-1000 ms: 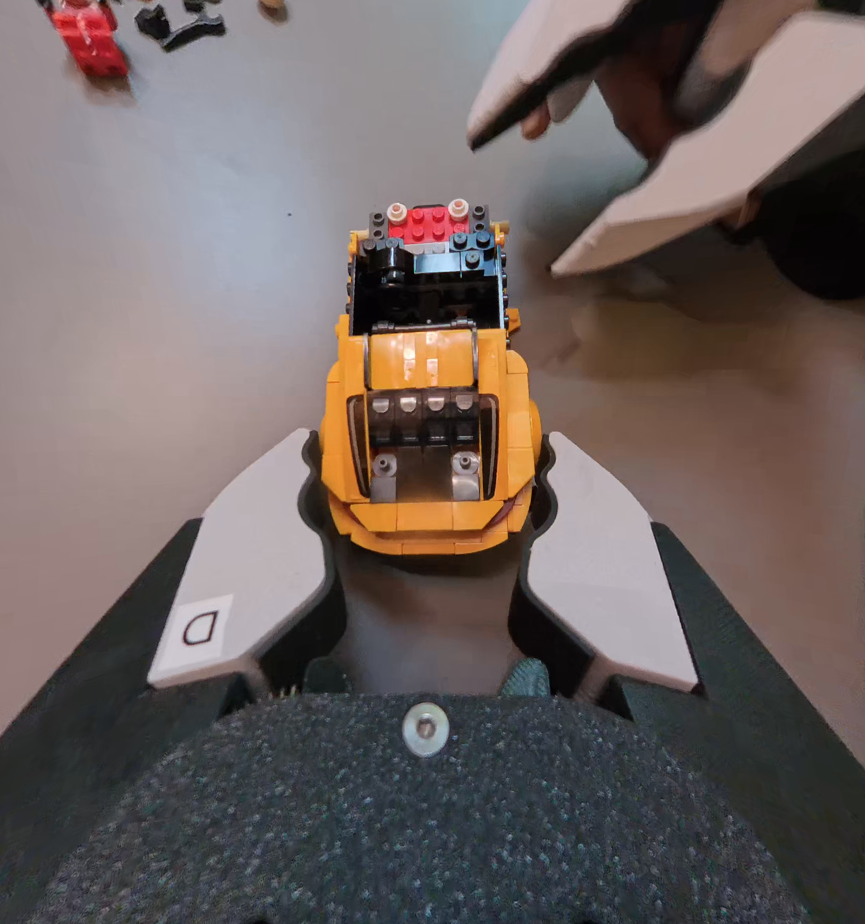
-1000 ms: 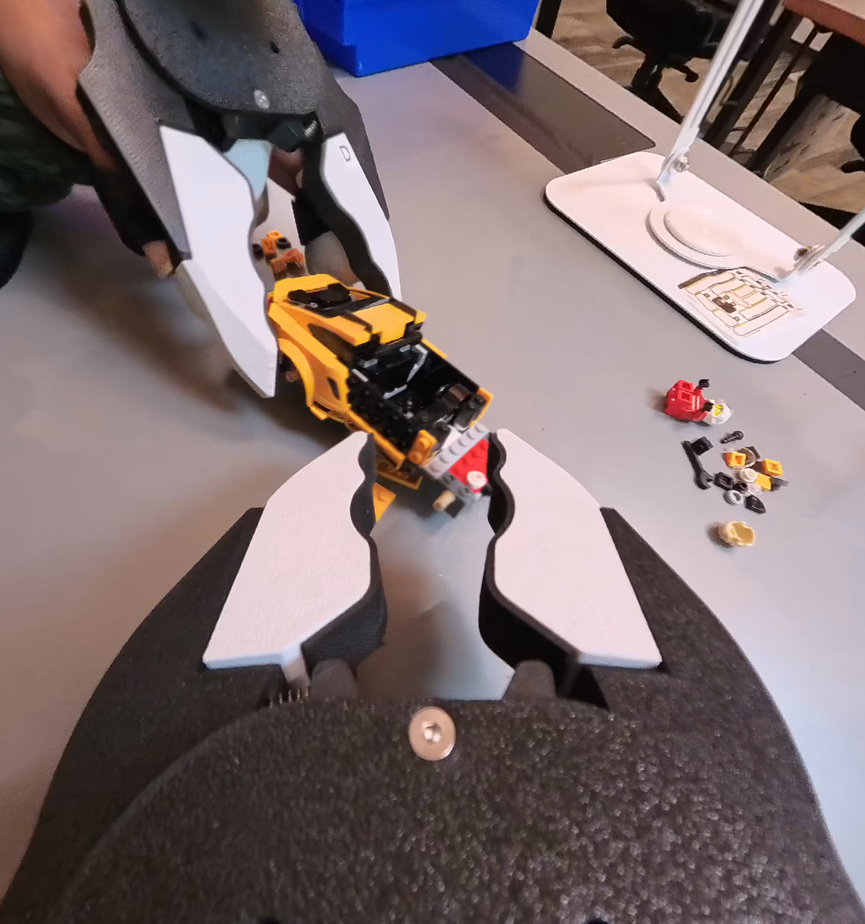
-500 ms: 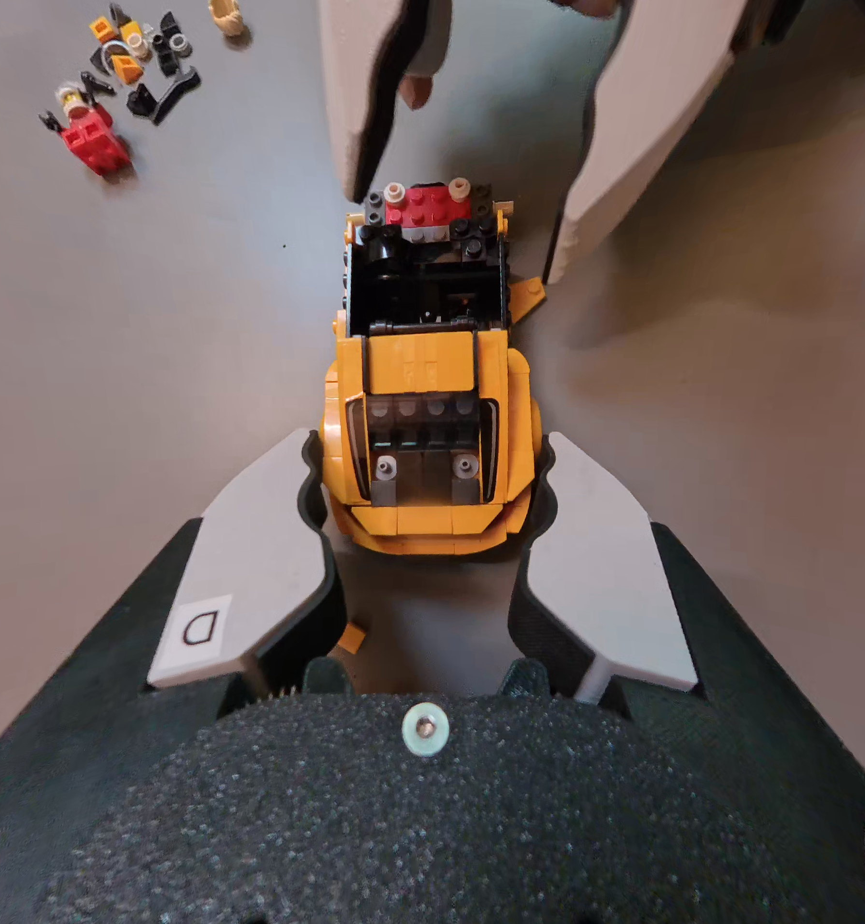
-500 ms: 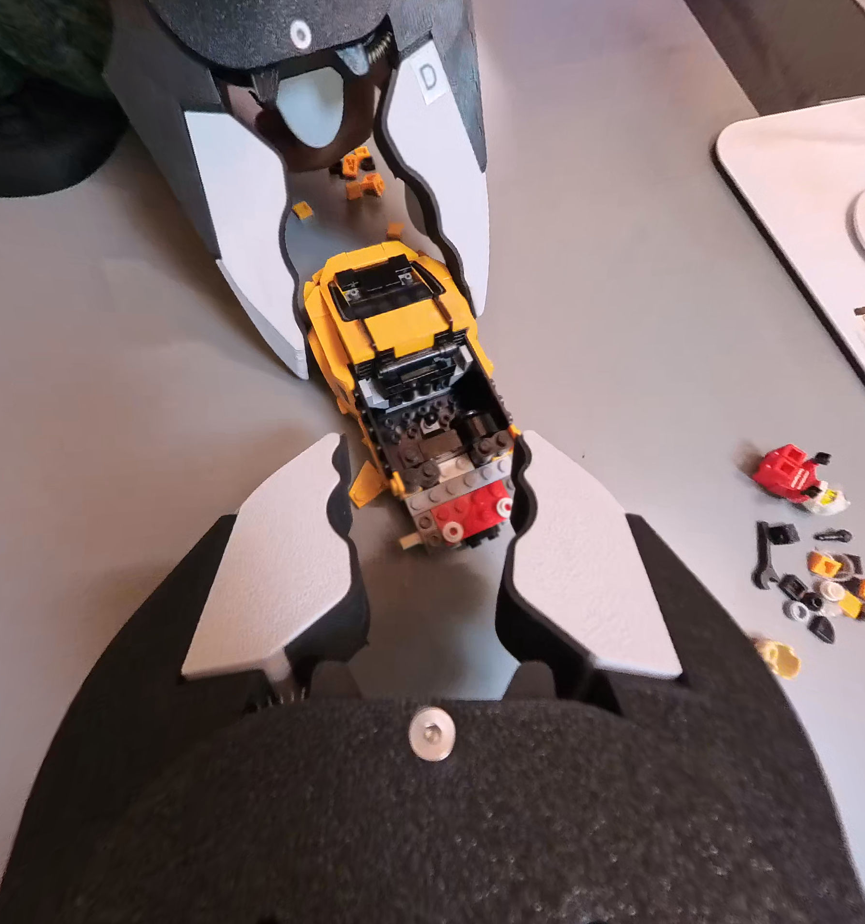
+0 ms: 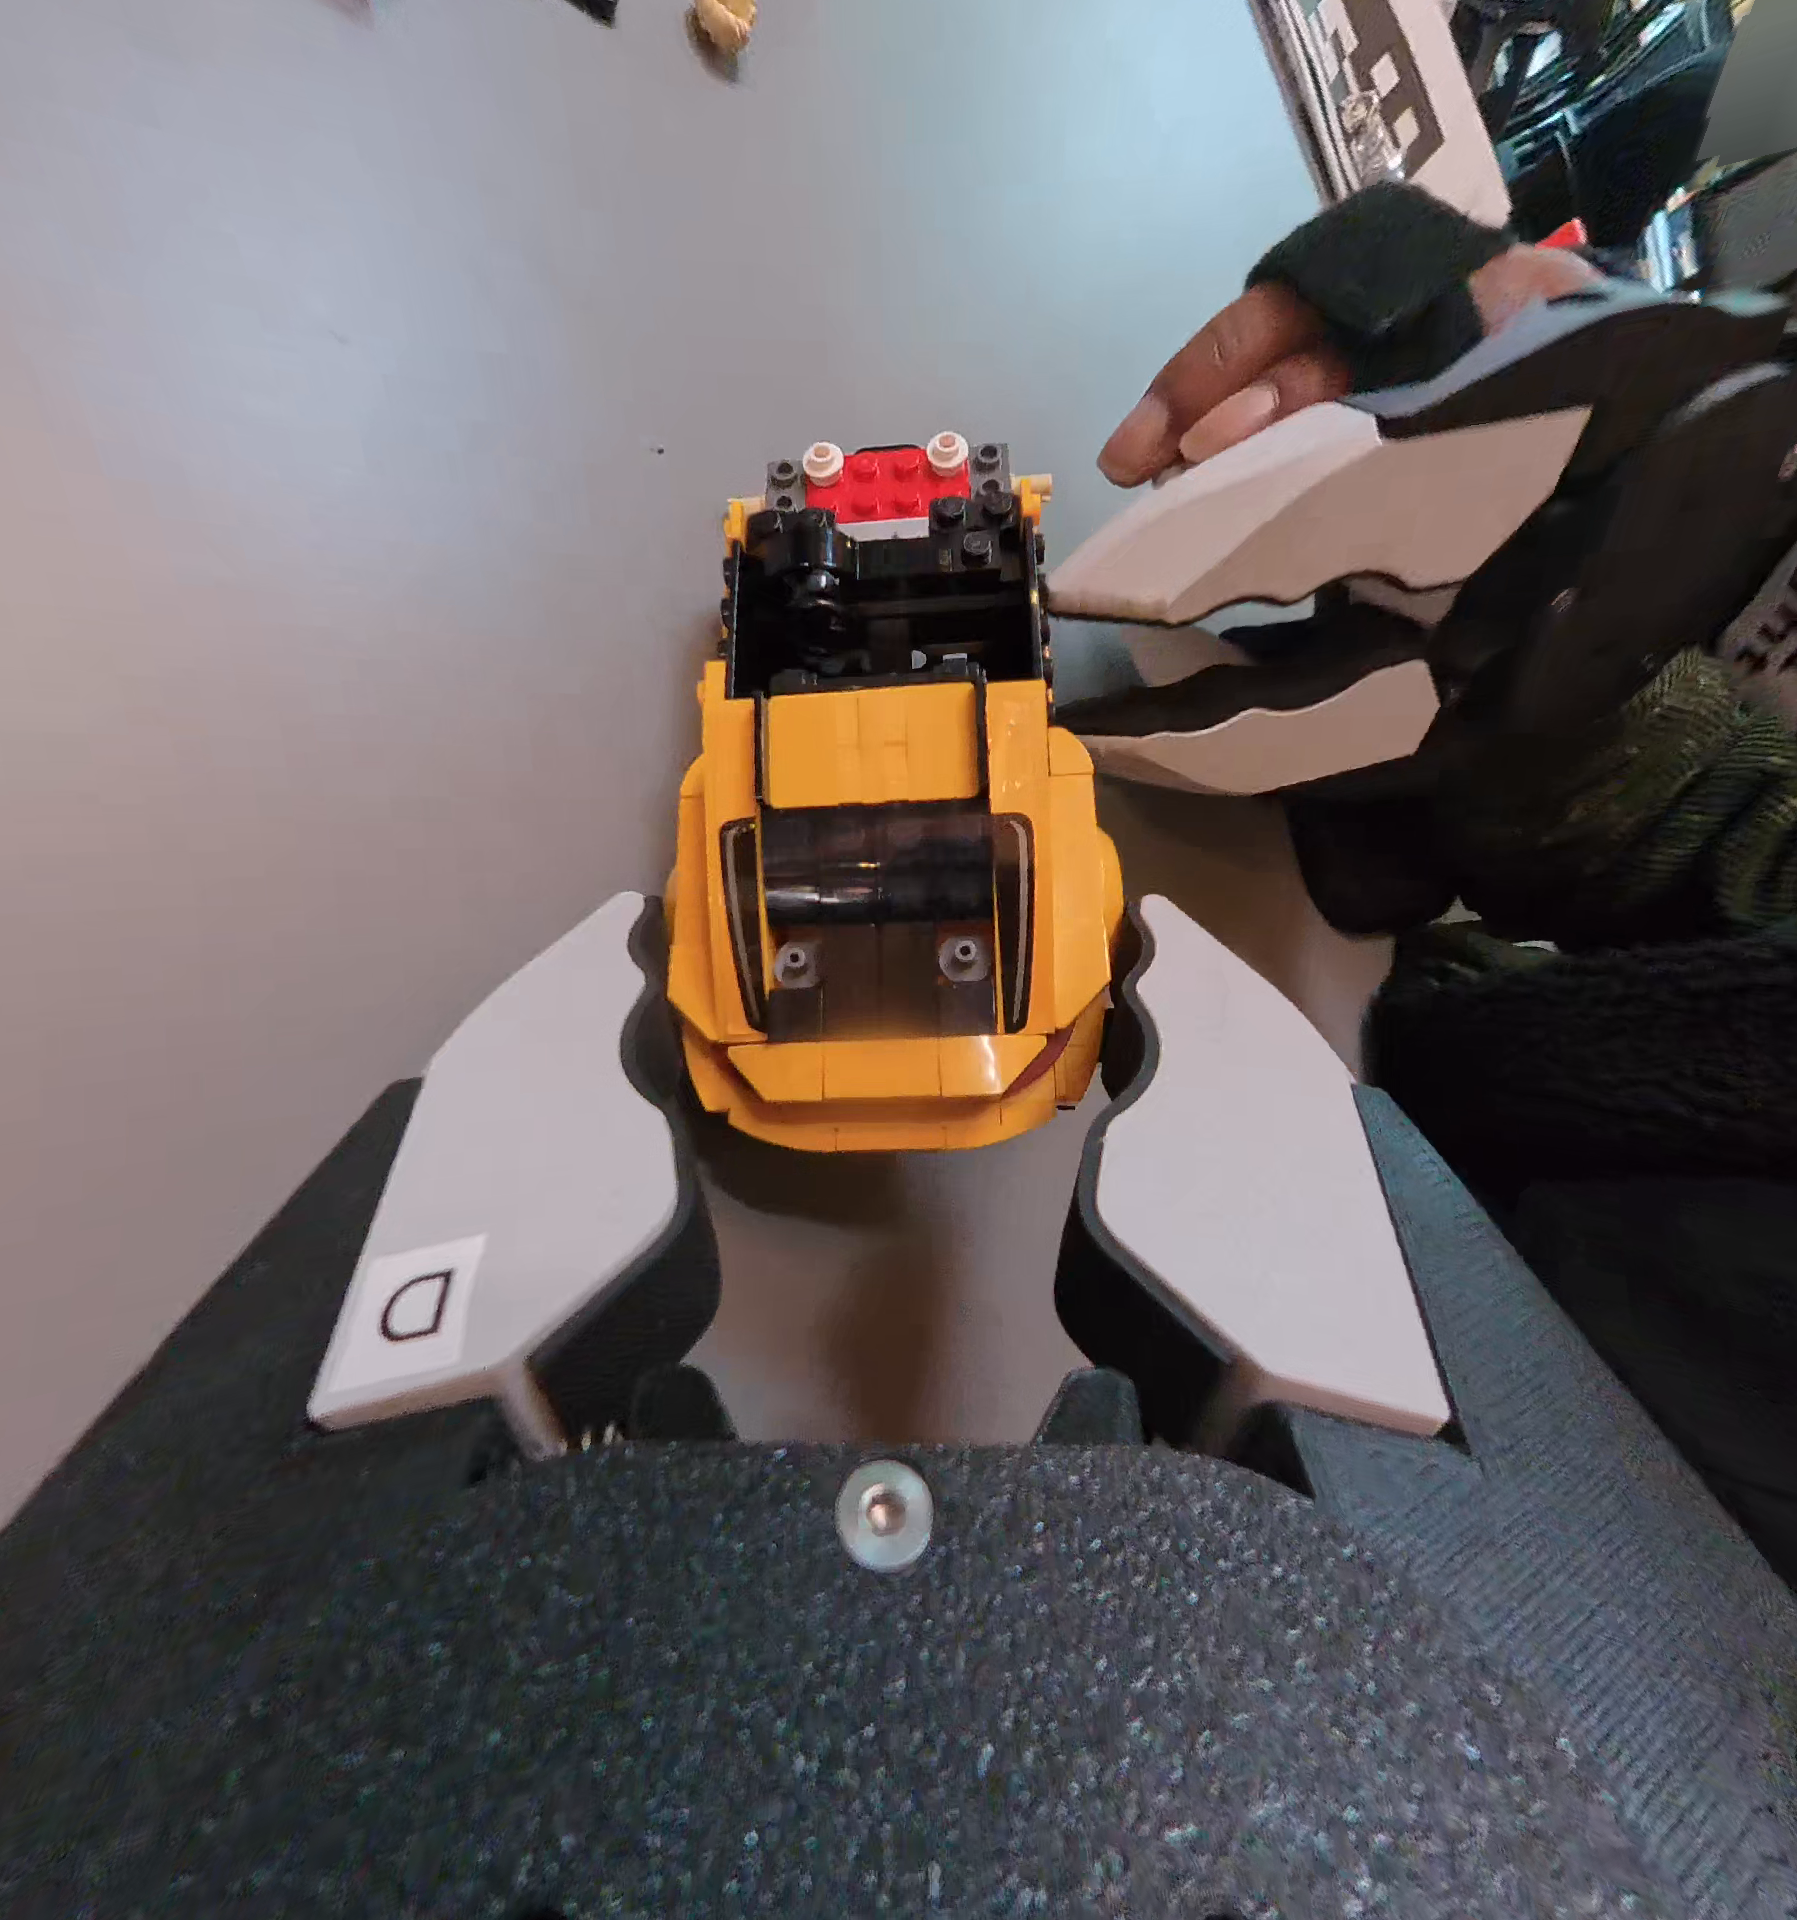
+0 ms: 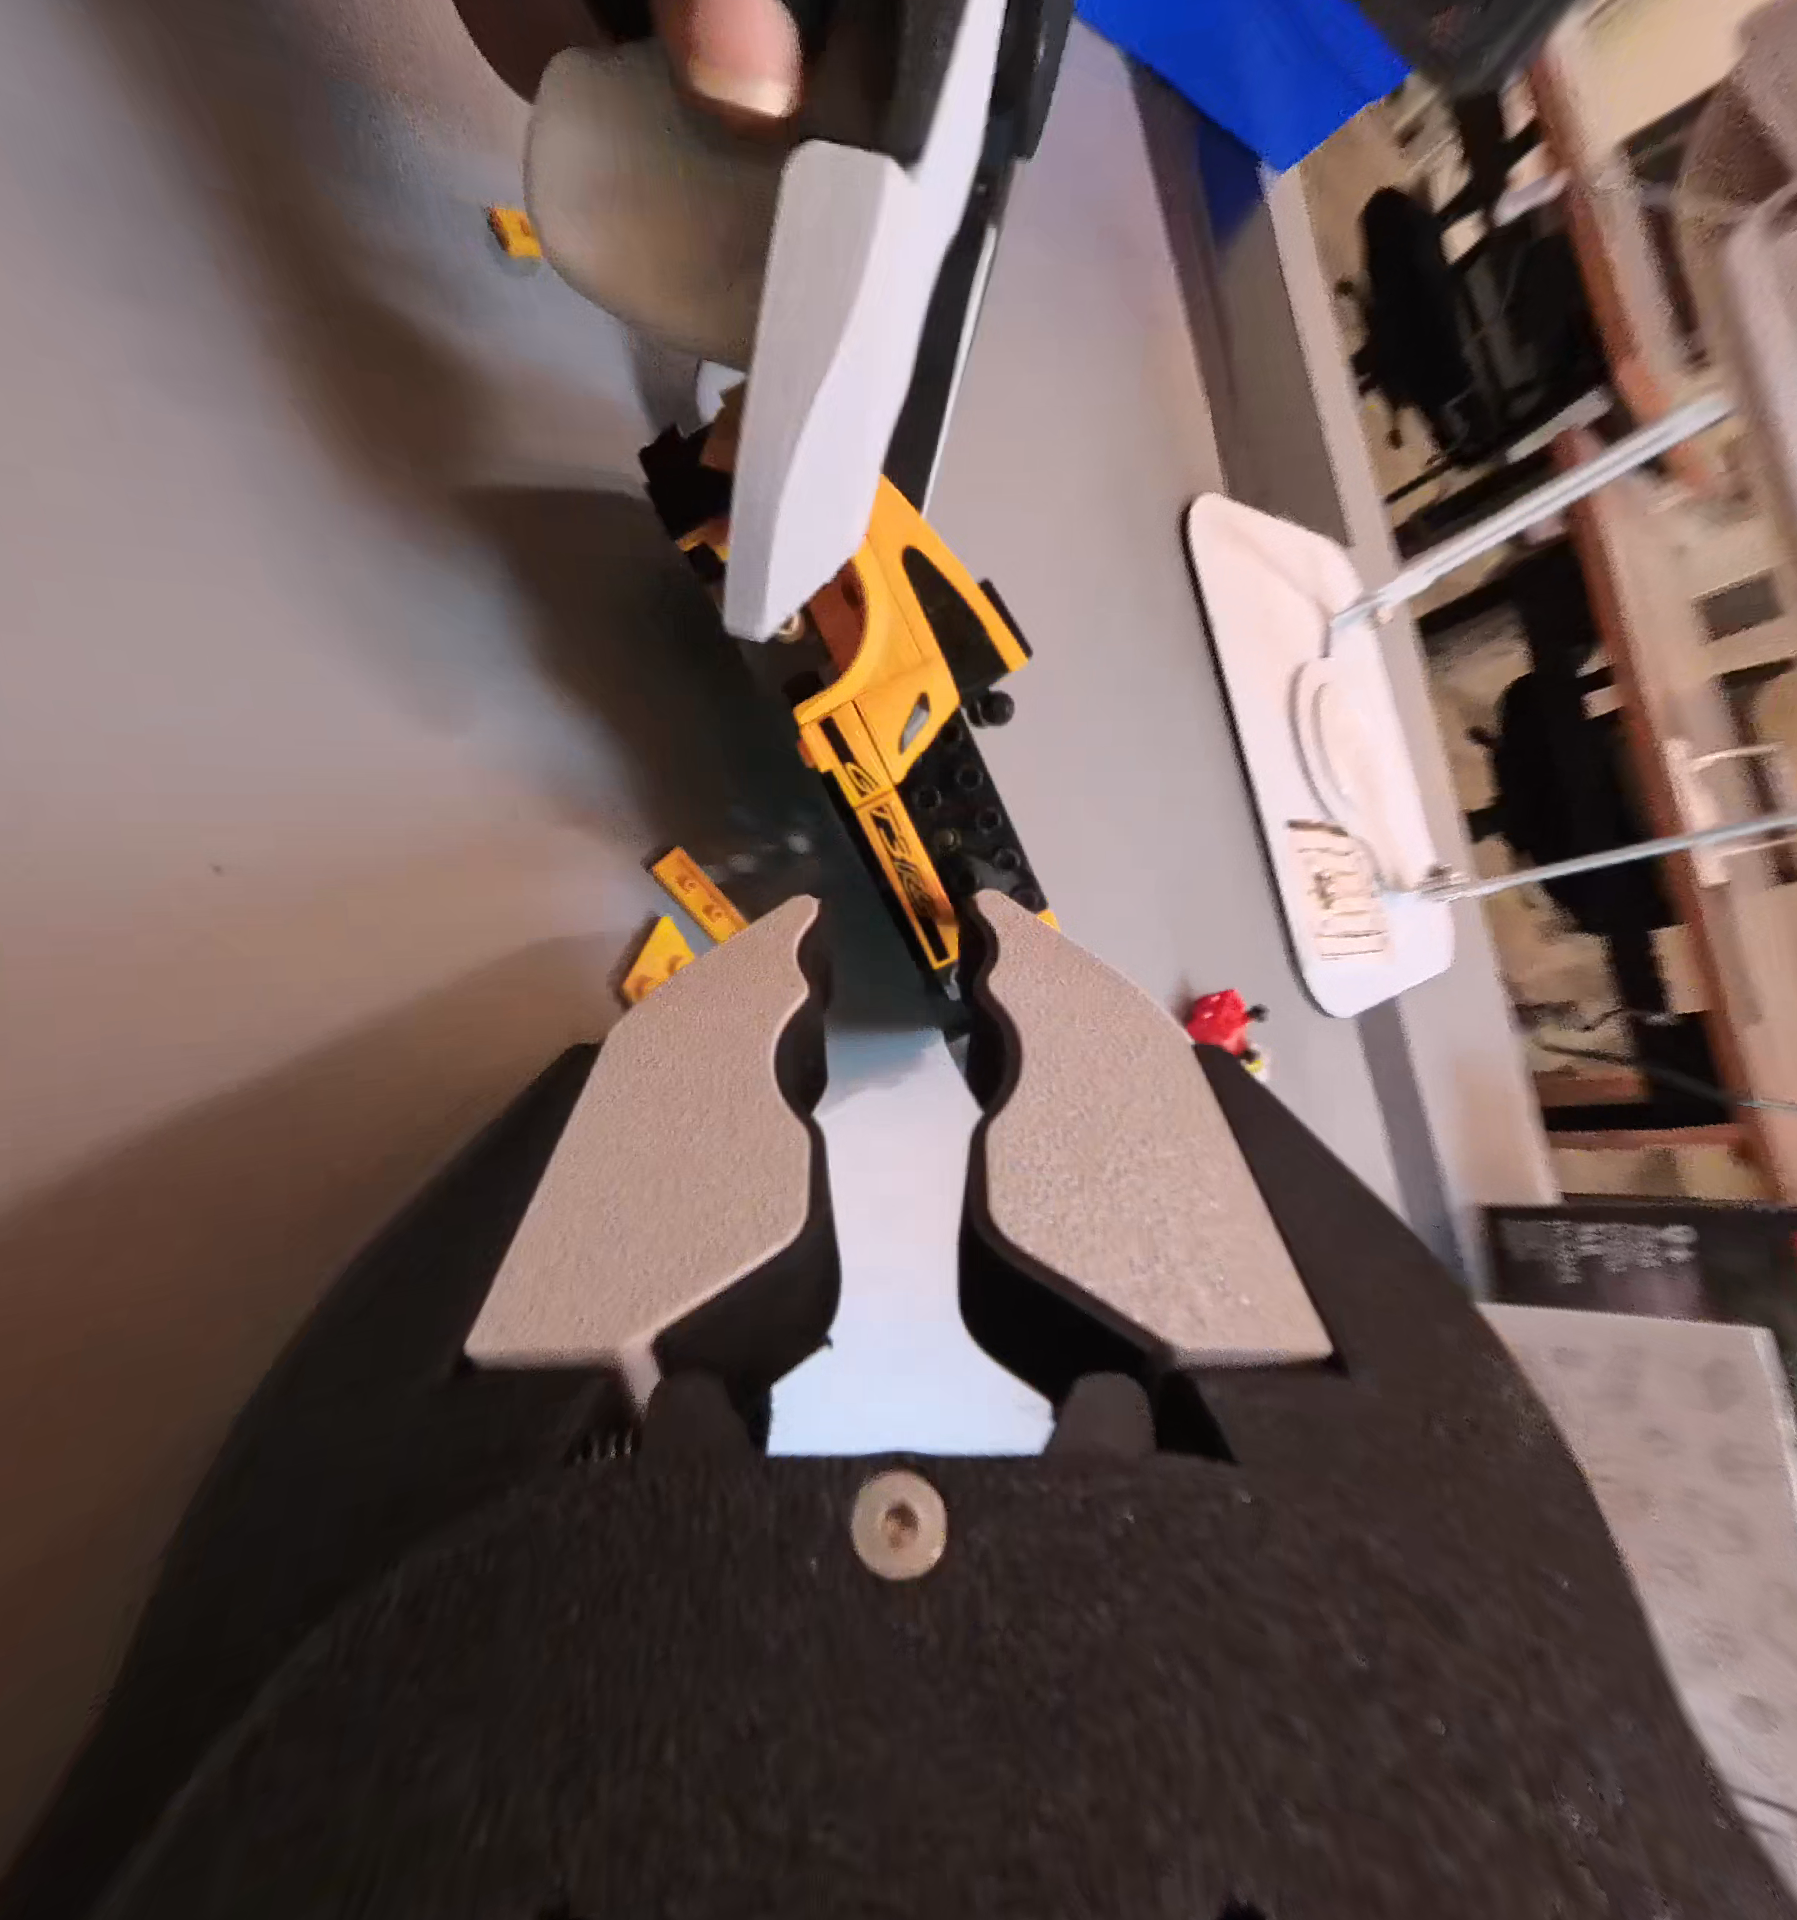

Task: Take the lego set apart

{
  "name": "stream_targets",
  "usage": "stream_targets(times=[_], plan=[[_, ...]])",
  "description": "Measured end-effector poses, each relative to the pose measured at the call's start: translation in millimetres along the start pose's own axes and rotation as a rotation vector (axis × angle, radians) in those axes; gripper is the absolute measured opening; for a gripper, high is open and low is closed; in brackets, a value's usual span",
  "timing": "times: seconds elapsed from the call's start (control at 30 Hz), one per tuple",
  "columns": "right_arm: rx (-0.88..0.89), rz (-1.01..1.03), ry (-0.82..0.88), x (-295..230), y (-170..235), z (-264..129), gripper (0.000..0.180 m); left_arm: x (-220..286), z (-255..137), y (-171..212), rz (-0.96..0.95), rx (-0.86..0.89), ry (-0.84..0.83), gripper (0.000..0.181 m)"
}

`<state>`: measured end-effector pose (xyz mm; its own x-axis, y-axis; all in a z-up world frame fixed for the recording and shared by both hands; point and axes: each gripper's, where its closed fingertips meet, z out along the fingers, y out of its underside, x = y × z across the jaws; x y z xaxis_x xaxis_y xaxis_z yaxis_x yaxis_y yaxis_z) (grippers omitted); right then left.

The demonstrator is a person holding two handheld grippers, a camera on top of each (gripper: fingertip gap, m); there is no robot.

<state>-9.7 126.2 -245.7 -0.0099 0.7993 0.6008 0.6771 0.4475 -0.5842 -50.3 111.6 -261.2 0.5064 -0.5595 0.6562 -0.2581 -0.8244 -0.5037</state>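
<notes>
The yellow lego car (image 5: pixel 878 790) has an open black cabin and a red brick at its far end. My left gripper (image 5: pixel 889 940) is shut on the car's near end, one finger on each flank. My right gripper (image 5: pixel 1065 665) comes in from the right, rolled on its side, with its two tips at the car's right side wall. In the right wrist view the right gripper (image 6: pixel 896 912) has narrow jaws with the yellow and black side panel (image 6: pixel 904 862) between the tips. The left gripper's near finger (image 6: pixel 832 416) covers the car's other end there.
Loose yellow pieces (image 6: pixel 686 883) lie on the grey table (image 5: pixel 302 520) beside the car, and another one (image 6: pixel 513 231) lies farther off. A red piece (image 6: pixel 1221 1013), a white lamp base (image 6: pixel 1278 665) and a blue bin (image 6: pixel 1237 73) are to the right. A tan piece (image 5: pixel 722 16) lies at the far edge. The gap from one gripper's tips to the other's is roughly 6 cm. Both grippers' tips are roughly 15 cm from the red piece (image 6: pixel 1221 1013).
My right gripper left the car's far end, swung round to its right side, rolled sideways and narrowed its jaws on the side panel. My left gripper kept its hold on the car.
</notes>
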Motion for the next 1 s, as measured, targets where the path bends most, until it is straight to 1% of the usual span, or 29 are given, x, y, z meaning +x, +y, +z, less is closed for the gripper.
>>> stream_targets(times=[0.1,0.2,0.37,0.47,0.63,0.67,0.73,0.8,0.87,0.93,1.0], plan=[[-0.005,-0.097,0.062,2,-4,3,0.017,0,0,0,-0.011,-0.014,0.006,0.081],[-0.011,-0.169,0.091,4,-6,4,0.014,1,-1,1,-0.021,-0.030,0.015,0.081],[-0.011,-0.187,0.047,3,-7,4,0.013,1,-2,3,-0.019,-0.053,0.021,0.081],[-0.006,-0.195,0.052,3,-8,3,0.012,1,-3,3,-0.027,-0.055,0.029,0.081],[0.005,-0.179,0.045,1,-9,2,0.008,1,-4,3,-0.028,-0.050,0.025,0.081],[0.021,-0.171,0.016,-2,-11,1,0.000,0,-4,2,-0.042,-0.037,0.019,0.081],[0.025,-0.123,-0.044,-13,-10,3,0.000,-4,-6,-2,-0.070,-0.010,0.023,0.081],[0.035,-0.137,-0.023,-13,-9,4,0.000,-4,-8,1,-0.044,-0.026,0.011,0.081],[0.089,-0.065,0.019,-1,-15,-1,0.000,-4,-8,2,-0.035,-0.024,0.003,0.081],[0.092,0.019,0.042,12,-12,-5,0.000,-4,-8,1,-0.050,-0.013,0.018,0.081],[0.099,0.084,0.044,18,-8,-6,0.009,-4,-9,1,-0.046,-0.012,0.021,0.081]])
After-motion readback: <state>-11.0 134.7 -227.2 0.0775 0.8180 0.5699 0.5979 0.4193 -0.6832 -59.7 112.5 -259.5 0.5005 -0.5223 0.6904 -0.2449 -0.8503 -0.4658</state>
